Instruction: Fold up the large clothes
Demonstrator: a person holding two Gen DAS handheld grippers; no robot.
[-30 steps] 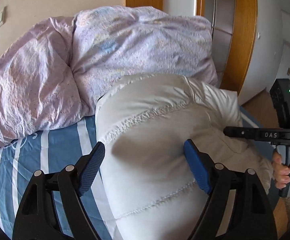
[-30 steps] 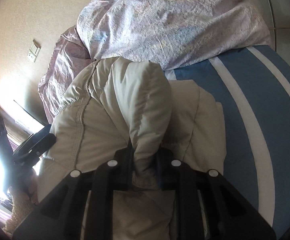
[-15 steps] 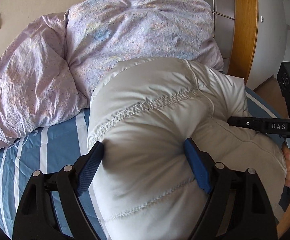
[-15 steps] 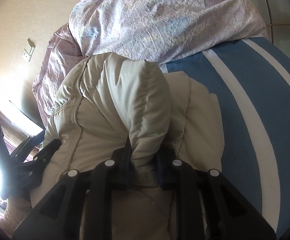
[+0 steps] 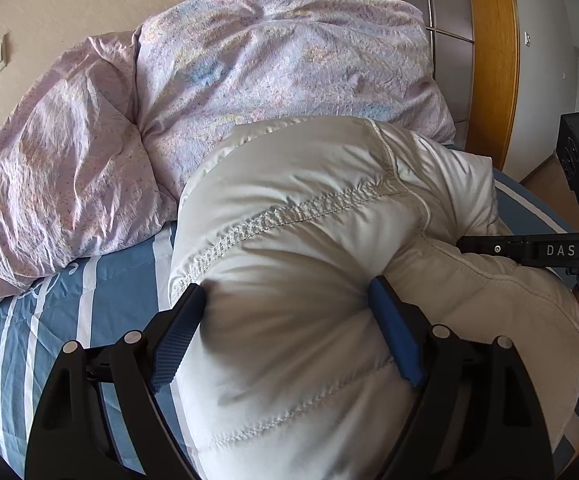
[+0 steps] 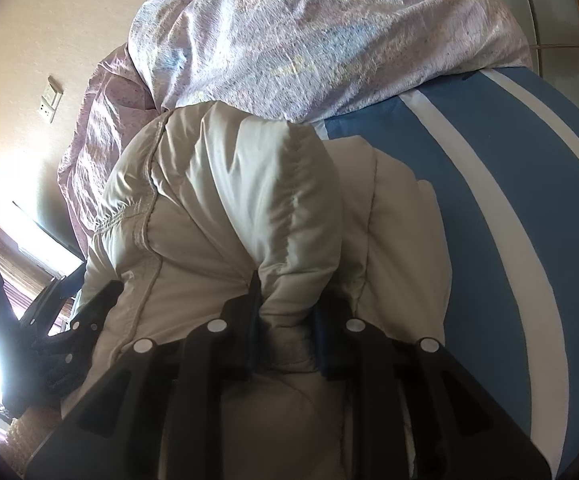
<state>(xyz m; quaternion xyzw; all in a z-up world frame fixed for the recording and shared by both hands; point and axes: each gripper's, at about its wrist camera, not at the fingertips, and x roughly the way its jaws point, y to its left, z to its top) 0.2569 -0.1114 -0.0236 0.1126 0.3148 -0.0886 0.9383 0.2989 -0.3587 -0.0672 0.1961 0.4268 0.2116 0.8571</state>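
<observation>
Since a second ago the puffy white jacket (image 5: 297,264) had been lifted higher and bulged closer to both cameras, covering more of the lilac duvet (image 5: 249,72) behind it. The left gripper (image 5: 289,332) had its blue pads spread wide with a thick fold of jacket bulging between them; whether they actually pinched it, cannot tell. The right gripper (image 6: 285,312) was clamped tight on a bunched fold of the jacket (image 6: 249,200), likely to carry that edge over for a fold. The jacket sat on the blue striped bedsheet (image 6: 509,208), touching the duvet at the far end. Holding from both sides probably kept the bulky padding from flopping.
</observation>
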